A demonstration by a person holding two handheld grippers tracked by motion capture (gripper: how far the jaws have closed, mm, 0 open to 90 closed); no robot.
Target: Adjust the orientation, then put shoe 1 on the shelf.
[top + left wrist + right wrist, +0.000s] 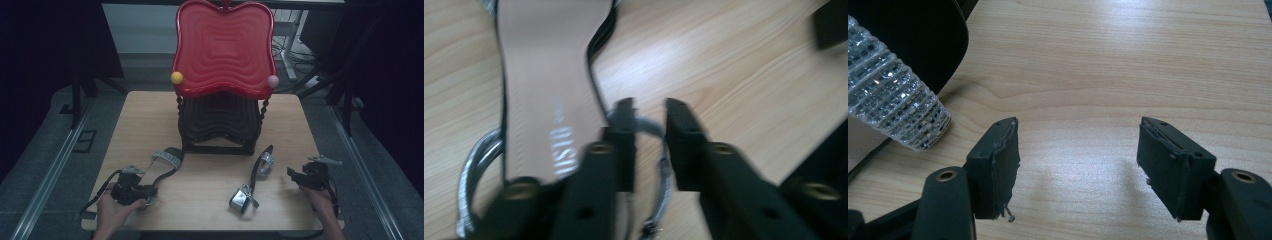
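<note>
Low at the left of the high view, the left gripper sits over the heel end of a sandal lying flat on the tabletop. Its fingers stand narrowly apart, with the sandal's thin silver strap loose between them and not pinched. At lower right, the right gripper rests with its fingers wide, bare wood between them. A second sandal lies on its side at lower centre, between the two grippers. Behind, at upper centre, stands a red and black rack.
</note>
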